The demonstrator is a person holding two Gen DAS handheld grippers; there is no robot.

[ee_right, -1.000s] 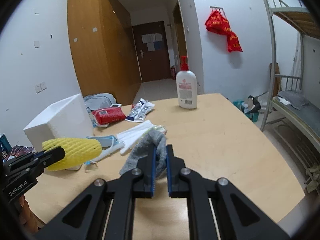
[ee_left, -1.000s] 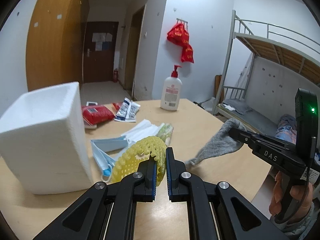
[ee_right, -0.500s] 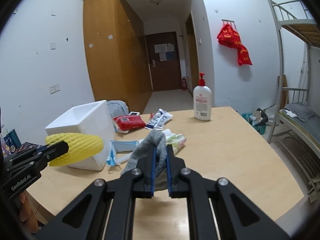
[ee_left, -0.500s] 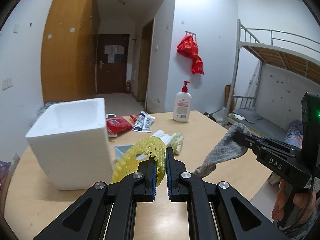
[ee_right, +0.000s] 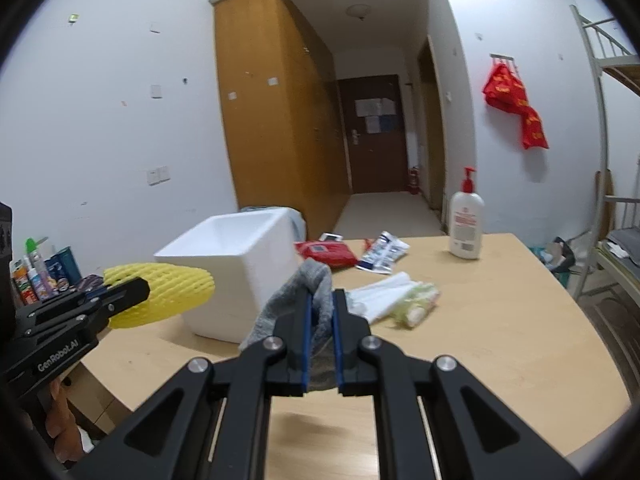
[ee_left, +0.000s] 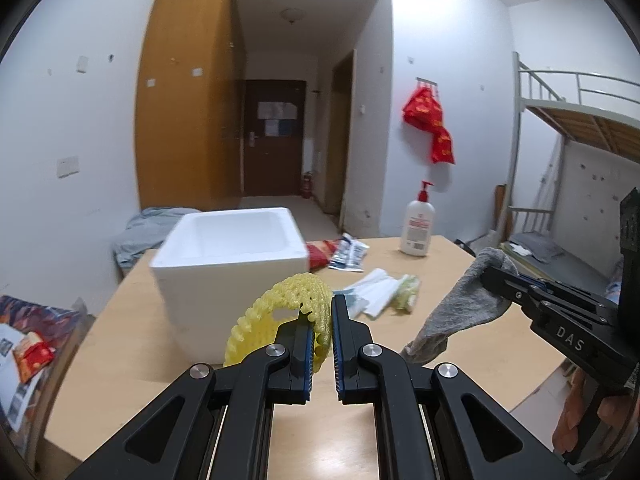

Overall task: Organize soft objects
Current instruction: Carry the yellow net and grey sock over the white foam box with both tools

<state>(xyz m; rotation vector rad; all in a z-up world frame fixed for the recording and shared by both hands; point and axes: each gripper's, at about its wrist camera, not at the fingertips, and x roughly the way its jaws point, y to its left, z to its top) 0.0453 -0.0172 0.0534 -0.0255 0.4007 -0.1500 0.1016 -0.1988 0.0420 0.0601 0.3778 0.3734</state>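
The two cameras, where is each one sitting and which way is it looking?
Left wrist: on the left hand-held gripper, looking along its fingers at the yellow foam net it grips and the white foam box; the right hand shows.
Right wrist: on the right hand-held gripper, looking at its grey sock; the left hand shows.
Shared: box, table, lotion bottle.

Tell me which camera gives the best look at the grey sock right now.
The left wrist view: there the grey sock hangs side-on from the right gripper, its whole length visible above the table. The right wrist view shows only the bunched part of the sock, pinched between its own fingers.
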